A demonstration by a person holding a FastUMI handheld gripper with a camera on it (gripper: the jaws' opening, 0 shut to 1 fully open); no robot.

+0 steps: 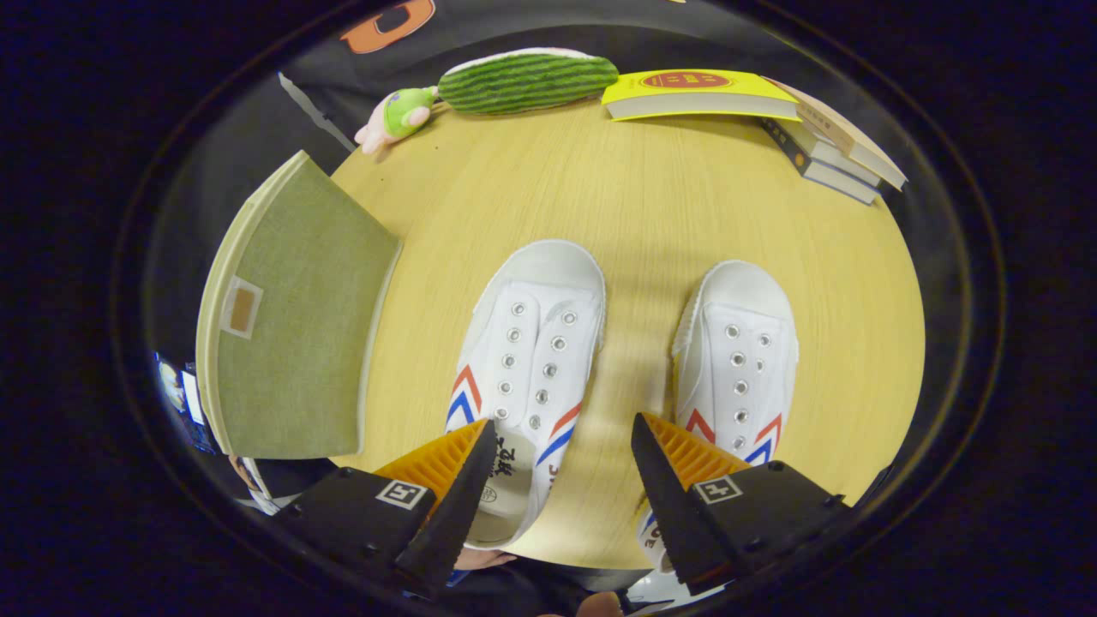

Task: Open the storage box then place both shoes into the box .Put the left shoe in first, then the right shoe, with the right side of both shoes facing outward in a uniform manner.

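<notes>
Two white canvas shoes with red and blue chevrons lie side by side on the round wooden table (651, 197), toes pointing away from me. The left shoe (533, 343) reaches down to my left fingertip and its heel runs under that finger. The right shoe (739, 351) sits behind my right finger. My gripper (561, 437) hovers above the shoes' heels, open, with only bare tabletop in the gap between the fingers. The olive-green fabric storage box (291, 317) stands to the left of the shoes, its lid shut.
At the table's far edge lie a green striped plush cucumber (527, 81) with a small pink and green plush toy (396, 116) beside it, a yellow book (698, 92), and a stack of books (836, 150) at the far right.
</notes>
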